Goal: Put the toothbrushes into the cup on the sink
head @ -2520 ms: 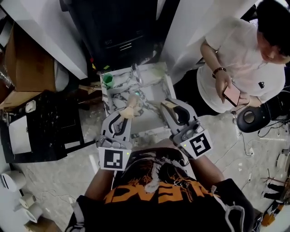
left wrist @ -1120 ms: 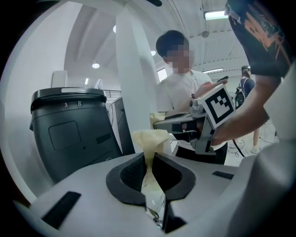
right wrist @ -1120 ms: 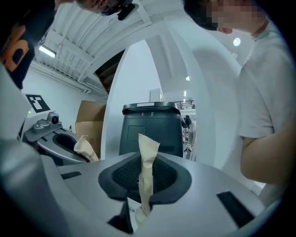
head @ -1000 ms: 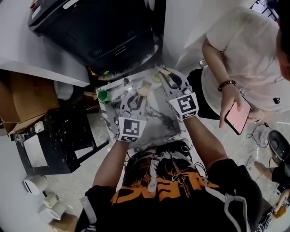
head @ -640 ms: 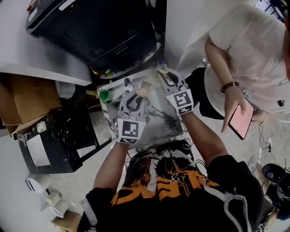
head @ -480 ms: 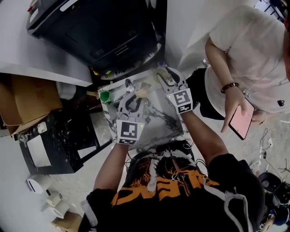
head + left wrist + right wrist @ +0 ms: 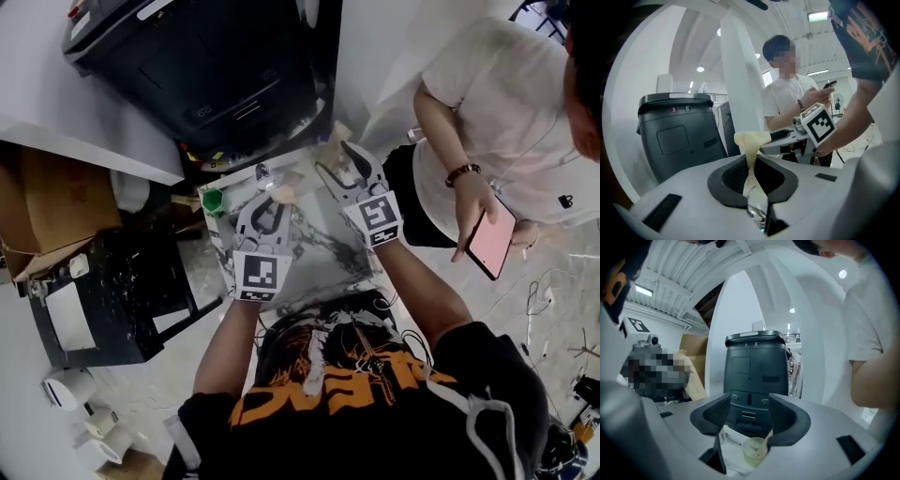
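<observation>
Both grippers have travelled from the near edge of the marbled sink (image 7: 323,258) to its far side since the earliest frame, and the left gripper (image 7: 269,199) has carried a cream toothbrush (image 7: 750,159) with it. Its fingers are closed on the brush's narrow neck, and the broad end sticks out ahead of them. The right gripper (image 7: 337,164) sits just right of it in the upper middle of the frame. Its fingers are wide apart and grip nothing. A translucent cup (image 7: 753,451) stands below and between them, low in the right gripper view.

The step in hand looks like carrying the brush across to that cup. To do it well, the left gripper probably needs to shift right until the brush hangs over the cup's mouth, then tip it near upright. The brush should go down past the rim before the fingers let go. The cup looks light, so the open right fingers could steady it against tipping.

From the head view the cup is hard to pick out among the pale marbling. A pale stick seems to lean inside it, partly behind one right finger; I cannot tell whether it is a second toothbrush. Something shiny wraps the held brush's lower end, and which end carries bristles is unclear. A small green object (image 7: 214,200) at the sink's left corner is too small to name.
</observation>
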`<action>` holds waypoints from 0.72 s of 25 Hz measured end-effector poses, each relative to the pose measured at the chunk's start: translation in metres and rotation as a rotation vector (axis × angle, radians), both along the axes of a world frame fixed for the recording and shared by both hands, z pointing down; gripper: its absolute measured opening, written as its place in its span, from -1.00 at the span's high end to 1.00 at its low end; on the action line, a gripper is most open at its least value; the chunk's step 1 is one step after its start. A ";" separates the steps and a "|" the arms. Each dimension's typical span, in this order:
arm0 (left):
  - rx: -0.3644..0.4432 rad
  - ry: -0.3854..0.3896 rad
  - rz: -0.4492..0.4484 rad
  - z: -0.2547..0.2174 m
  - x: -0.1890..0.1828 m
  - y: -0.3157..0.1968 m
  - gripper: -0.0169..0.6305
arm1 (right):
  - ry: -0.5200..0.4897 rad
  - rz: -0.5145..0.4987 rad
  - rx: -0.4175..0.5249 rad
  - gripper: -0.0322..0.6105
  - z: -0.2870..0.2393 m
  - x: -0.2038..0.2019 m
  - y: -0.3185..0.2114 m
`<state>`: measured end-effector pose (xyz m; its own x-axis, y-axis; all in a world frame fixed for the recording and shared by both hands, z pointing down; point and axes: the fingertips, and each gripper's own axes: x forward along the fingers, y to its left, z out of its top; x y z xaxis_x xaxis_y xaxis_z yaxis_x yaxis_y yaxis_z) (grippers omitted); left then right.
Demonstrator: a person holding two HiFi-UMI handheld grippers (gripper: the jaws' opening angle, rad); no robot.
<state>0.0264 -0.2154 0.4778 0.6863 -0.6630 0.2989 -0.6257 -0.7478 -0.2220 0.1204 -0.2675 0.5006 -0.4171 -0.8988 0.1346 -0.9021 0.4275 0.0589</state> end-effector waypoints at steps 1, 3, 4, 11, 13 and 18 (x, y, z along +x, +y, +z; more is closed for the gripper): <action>0.024 -0.007 0.000 -0.005 -0.003 0.002 0.77 | -0.004 -0.018 0.010 0.11 -0.010 -0.007 0.007; 0.065 -0.019 0.002 -0.017 -0.010 0.007 0.77 | -0.022 -0.053 0.035 0.14 -0.033 -0.022 0.023; 0.075 -0.018 0.001 -0.023 -0.013 0.010 0.77 | -0.029 -0.069 0.045 0.21 -0.044 -0.029 0.031; 0.095 0.056 -0.037 -0.057 -0.029 0.022 0.77 | -0.106 -0.184 0.196 0.54 -0.122 -0.068 0.067; 0.084 0.080 -0.061 -0.062 -0.035 0.025 0.77 | -0.131 -0.204 0.218 0.62 -0.135 -0.074 0.076; 0.083 0.110 -0.095 -0.073 -0.046 0.032 0.77 | -0.129 -0.241 0.221 0.81 -0.145 -0.085 0.093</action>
<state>-0.0198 -0.1836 0.4044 0.6449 -0.7457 0.1671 -0.7167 -0.6661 -0.2067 0.0350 -0.1749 0.3556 -0.6221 -0.7737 -0.1200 -0.7826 0.6190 0.0665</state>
